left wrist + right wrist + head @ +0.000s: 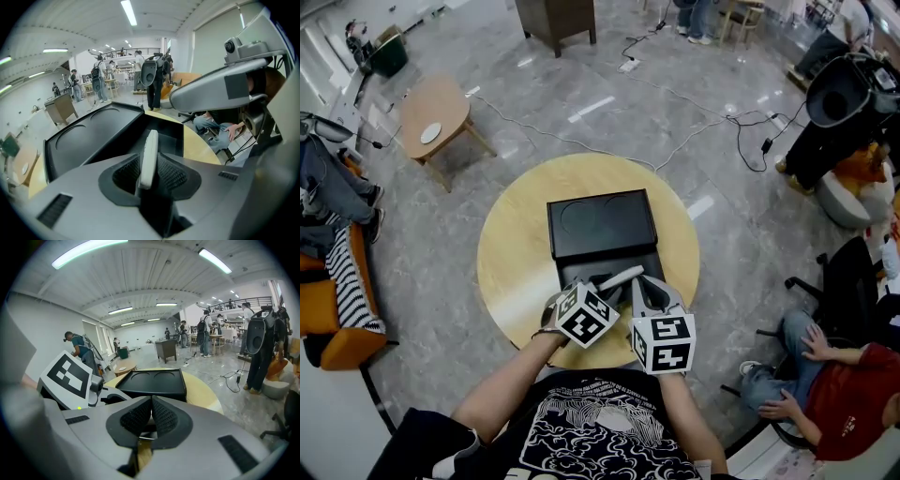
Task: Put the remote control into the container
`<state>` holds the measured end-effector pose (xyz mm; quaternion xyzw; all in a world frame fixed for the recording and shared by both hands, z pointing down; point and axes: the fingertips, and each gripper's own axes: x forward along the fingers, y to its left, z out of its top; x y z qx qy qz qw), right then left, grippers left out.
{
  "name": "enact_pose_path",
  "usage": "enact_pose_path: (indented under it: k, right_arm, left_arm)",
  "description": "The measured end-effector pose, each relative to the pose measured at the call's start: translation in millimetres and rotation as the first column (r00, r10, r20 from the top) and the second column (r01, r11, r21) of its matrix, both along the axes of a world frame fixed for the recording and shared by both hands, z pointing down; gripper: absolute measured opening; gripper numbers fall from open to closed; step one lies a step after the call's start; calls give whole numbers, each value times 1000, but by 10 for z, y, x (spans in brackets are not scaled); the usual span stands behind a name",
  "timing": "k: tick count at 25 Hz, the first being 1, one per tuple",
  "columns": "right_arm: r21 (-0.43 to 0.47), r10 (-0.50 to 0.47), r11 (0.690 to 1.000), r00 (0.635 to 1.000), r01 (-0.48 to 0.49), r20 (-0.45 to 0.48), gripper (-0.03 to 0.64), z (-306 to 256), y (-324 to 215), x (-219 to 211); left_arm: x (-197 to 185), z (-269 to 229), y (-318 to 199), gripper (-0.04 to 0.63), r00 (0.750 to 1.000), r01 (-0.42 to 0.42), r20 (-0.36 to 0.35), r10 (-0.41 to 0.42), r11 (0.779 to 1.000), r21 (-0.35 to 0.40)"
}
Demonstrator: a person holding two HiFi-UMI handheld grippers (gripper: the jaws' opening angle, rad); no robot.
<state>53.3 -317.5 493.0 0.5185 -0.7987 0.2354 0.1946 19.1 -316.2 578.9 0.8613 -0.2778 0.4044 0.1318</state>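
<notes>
A slim white remote control (149,157) is clamped edge-up between the jaws of my left gripper (151,164), its far end pointing over the black container's open compartment (165,137). In the head view the remote (621,277) angles over the container's near half (609,265), held by the left gripper (605,283). The container's flat lid (601,223), with two round recesses, lies open behind it. My right gripper (645,287) sits just right of the left one, shut with nothing between its pads (151,414).
The container rests on a round wooden table (511,253). A small side table (433,114) stands at the far left and cables (712,127) trail over the grey floor. People sit at the right (839,394) and the left (328,187).
</notes>
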Motion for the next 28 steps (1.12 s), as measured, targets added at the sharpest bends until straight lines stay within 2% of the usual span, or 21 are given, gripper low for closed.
enact_pose_path:
  k: [8,18,28]
  right_arm:
    - [4,5,1000,1000,-5,4,23,-25,85,-42]
    - [3,6,1000,1000,-6,13,23,-55,270,-284]
    - [10,29,1000,999,-29,19,23,-104,475,-538]
  left_arm:
    - [-11,-148,47,110,1000,14,-23,-13,999,30]
    - [-207,-380,181,109,996,54,-69,-50,997,57]
    - [-423,-646,416,109,976,132,-178,-126,991,24]
